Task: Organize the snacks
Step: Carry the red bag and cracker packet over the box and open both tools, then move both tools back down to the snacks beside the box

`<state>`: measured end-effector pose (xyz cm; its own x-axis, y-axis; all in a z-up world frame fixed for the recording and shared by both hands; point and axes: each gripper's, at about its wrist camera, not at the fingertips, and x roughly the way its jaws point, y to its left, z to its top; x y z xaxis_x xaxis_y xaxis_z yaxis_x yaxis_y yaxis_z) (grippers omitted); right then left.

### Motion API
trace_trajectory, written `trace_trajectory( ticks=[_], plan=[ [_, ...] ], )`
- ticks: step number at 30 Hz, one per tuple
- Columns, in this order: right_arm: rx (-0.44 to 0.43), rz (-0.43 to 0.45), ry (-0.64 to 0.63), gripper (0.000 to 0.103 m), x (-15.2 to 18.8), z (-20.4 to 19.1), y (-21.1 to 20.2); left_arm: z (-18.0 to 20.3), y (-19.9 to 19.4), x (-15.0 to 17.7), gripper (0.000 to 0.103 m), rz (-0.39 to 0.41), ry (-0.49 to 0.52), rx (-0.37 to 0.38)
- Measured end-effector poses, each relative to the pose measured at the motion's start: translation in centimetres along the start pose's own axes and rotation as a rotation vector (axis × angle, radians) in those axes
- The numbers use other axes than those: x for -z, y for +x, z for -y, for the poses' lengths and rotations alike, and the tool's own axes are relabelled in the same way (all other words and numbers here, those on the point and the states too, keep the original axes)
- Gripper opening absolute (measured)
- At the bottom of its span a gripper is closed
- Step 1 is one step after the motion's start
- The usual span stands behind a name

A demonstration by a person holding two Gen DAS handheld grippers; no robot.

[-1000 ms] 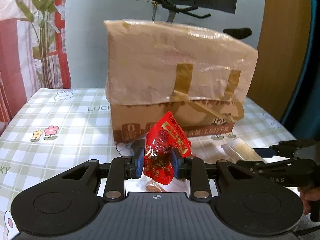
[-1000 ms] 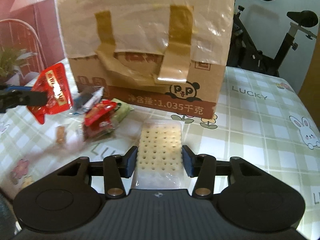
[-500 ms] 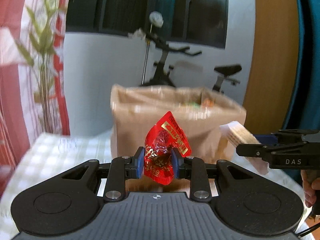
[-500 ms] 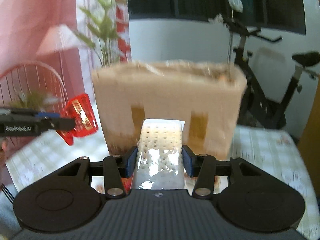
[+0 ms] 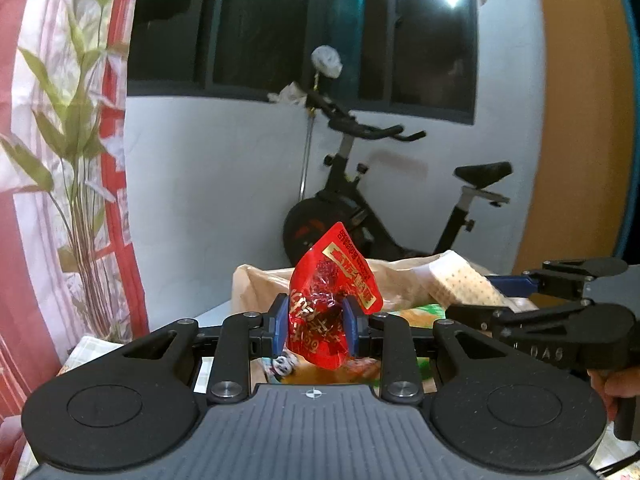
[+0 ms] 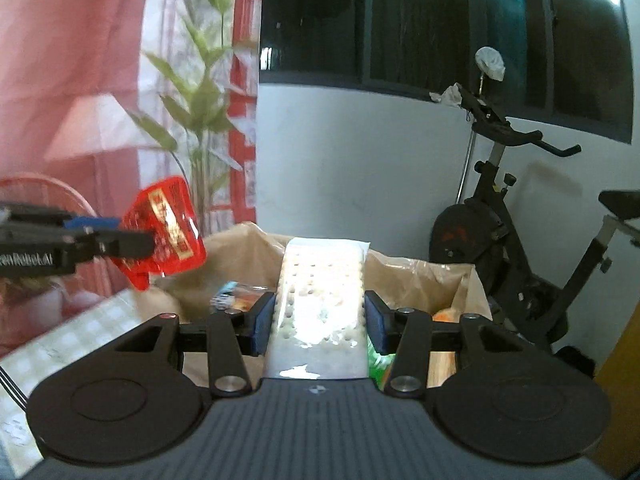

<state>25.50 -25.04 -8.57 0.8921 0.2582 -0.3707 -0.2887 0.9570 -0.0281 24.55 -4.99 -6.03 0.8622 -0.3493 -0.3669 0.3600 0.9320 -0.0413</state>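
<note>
Two light snacks ride above the open box [image 6: 420, 276] — left claw [image 5: 316, 330] pinching a crinkly, slippery red packet [image 5: 332, 300] low, right claw [image 6: 320, 322] clamping brittle wrapped crackers [image 6: 320, 300] mid-length.

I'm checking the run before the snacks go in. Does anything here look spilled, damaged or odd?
Nothing stands out. The left gripper holds the red packet and the right gripper the cracker pack, both above the open, bag-lined box. No spill shows.
</note>
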Motion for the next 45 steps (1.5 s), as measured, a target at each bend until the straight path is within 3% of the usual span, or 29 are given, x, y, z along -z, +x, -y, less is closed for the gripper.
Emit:
trace_trajectory(
  ticks=[9,13,15,19,27,29,38,45],
  plan=[
    [0.026,-0.082,-0.024,0.049,0.1,-0.1,6.4,-0.3,3.9,0.1,0.034,-0.076,0.021,-0.044],
    [0.032,-0.103,-0.008,0.049,0.2,0.2,7.2,-0.4,3.9,0.3,0.059,-0.087,0.021,-0.061],
    [0.036,-0.112,0.019,0.050,0.3,0.6,7.2,-0.5,3.7,0.4,0.063,-0.081,0.024,-0.072],
    [0.047,-0.101,0.055,0.060,0.5,1.3,6.2,-0.5,3.0,0.2,0.071,-0.087,0.026,-0.076],
    [0.040,-0.075,0.120,0.067,1.1,2.5,2.9,0.0,-0.3,0.3,0.087,-0.058,0.043,-0.099],
    [0.029,-0.065,0.142,0.075,1.3,2.5,1.9,-0.1,-1.2,0.5,0.090,-0.064,0.026,-0.105],
    [-0.026,-0.026,0.207,0.087,2.7,1.2,-2.6,-0.9,-5.8,2.8,0.093,-0.072,-0.024,-0.145],
    [-0.033,0.010,0.245,0.088,5.5,-0.3,-5.1,-1.7,-7.9,6.3,0.093,-0.121,-0.095,-0.162]
  ],
)
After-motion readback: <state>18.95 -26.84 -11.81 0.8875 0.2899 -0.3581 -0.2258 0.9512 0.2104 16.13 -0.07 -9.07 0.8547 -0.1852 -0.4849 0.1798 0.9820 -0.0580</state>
